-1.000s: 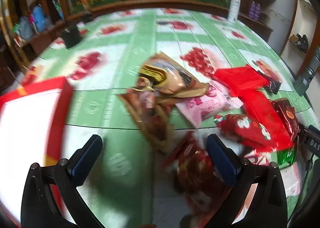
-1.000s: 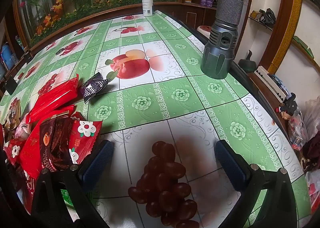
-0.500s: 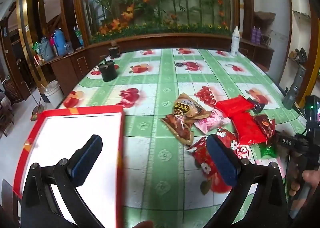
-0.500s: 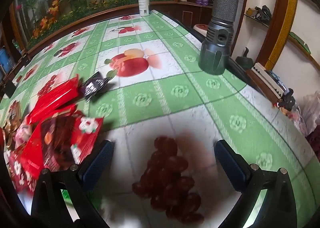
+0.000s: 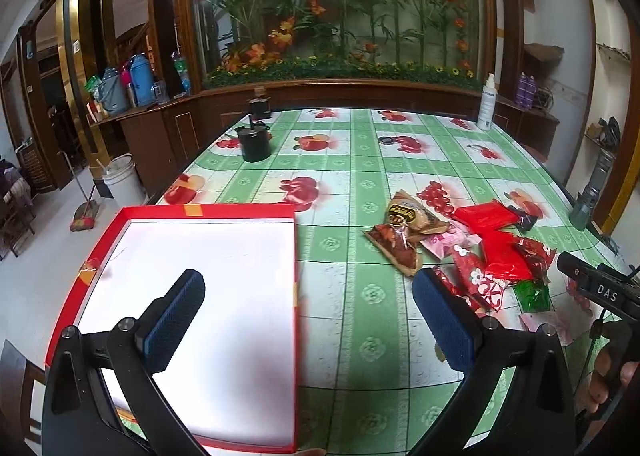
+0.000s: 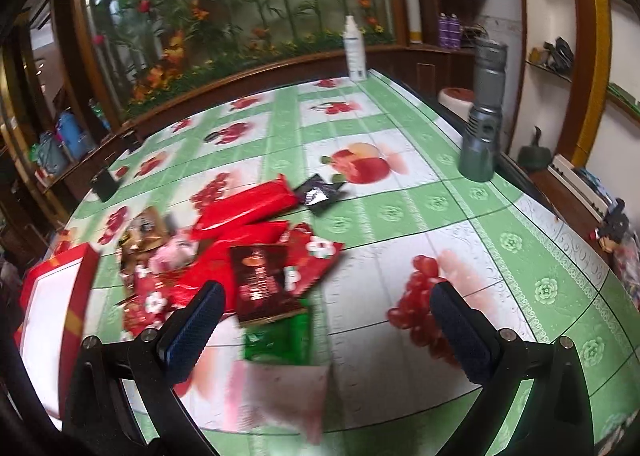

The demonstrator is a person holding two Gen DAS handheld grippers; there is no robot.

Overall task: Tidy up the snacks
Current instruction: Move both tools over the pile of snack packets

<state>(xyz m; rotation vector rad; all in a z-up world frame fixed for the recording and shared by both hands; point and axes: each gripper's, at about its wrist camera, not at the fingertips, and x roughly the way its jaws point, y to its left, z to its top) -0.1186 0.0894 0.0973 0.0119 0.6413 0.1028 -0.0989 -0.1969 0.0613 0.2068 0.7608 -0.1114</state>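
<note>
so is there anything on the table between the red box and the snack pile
No. In the left wrist view, only bare green fruit-print tablecloth lies between the red-rimmed white-lined box and the pile of red, brown and pink snack packets.

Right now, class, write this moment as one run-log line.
left claw: open, empty | right claw: open, empty | red box: nothing inside | snack pile: loose on tablecloth | step: none boxed yet

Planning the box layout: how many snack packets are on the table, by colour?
Plain red packets: 2
Red flowered packets: 2
Brown or maroon packets: 3
Pink packets: 2
Green packet: 1
Black packet: 1
Total: 11
</note>
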